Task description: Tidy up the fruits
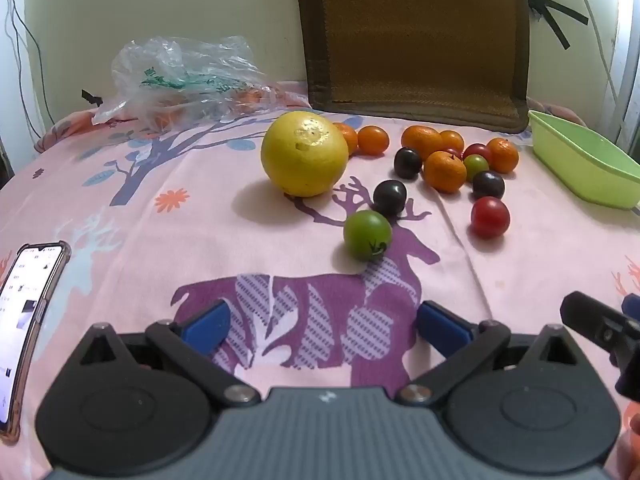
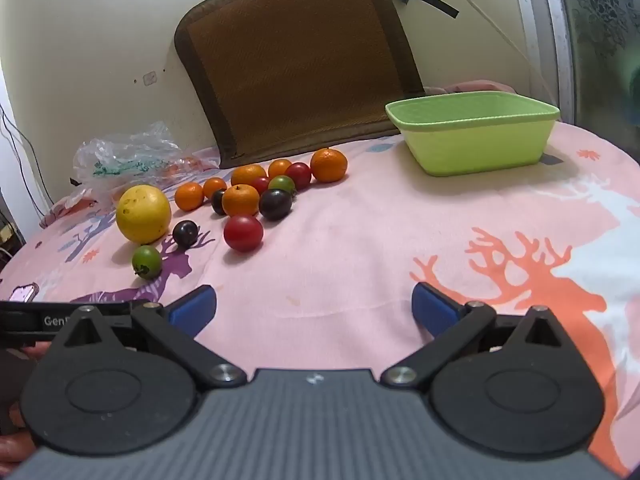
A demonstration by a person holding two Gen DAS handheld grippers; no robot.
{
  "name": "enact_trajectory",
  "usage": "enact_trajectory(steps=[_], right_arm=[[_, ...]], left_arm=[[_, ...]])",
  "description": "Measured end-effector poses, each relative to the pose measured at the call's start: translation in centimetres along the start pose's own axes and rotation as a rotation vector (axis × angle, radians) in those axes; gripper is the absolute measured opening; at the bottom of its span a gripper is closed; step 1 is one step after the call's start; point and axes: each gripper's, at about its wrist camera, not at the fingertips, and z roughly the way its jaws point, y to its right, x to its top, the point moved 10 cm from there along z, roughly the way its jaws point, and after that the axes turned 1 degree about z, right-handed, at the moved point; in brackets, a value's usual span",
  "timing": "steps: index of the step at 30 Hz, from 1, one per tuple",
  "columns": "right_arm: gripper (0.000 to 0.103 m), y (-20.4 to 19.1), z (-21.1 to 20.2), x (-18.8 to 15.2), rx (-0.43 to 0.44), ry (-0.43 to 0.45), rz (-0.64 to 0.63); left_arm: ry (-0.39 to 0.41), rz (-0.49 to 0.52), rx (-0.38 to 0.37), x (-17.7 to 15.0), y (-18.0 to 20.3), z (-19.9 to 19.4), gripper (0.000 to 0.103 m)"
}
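Fruit lies loose on a pink patterned cloth (image 1: 224, 240) (image 2: 360, 240). A big yellow citrus (image 1: 305, 154) (image 2: 143, 213) stands left of several small oranges (image 1: 445, 171) (image 2: 240, 199), dark plums (image 1: 389, 197) (image 2: 275, 204), a red tomato (image 1: 490, 217) (image 2: 243, 233) and a green tomato (image 1: 367, 235) (image 2: 147, 261). An empty light green tub (image 1: 588, 160) (image 2: 476, 136) sits at the right. My left gripper (image 1: 322, 322) is open, short of the green tomato. My right gripper (image 2: 314, 304) is open over bare cloth, nearer than the fruit.
A crumpled clear plastic bag (image 1: 180, 76) (image 2: 128, 152) lies at the back left. A brown cushion (image 1: 416, 36) (image 2: 296, 60) leans on the wall behind the fruit. A phone (image 1: 24, 312) rests on the cloth at the left edge.
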Motion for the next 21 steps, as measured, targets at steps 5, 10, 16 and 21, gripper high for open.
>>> enact_trajectory(steps=[5, 10, 16, 21], right_arm=[[0.103, -0.3, 0.2, 0.0, 0.009, -0.014, 0.022], [0.103, 0.3, -0.1, 0.0, 0.029, 0.01, 0.049], [0.103, 0.3, -0.3, 0.0, 0.034, 0.02, 0.052], [0.086, -0.9, -0.8, 1.4, 0.048, 0.064, -0.005]], left_arm=[[0.017, 0.01, -0.003, 0.0, 0.5, -0.1, 0.103], [0.063, 0.026, -0.027, -0.1, 0.6, -0.6, 0.103], [0.076, -0.011, -0.096, 0.1, -0.9, -1.2, 0.103], [0.201, -0.088, 0.017, 1.7, -5.6, -1.8, 0.103]])
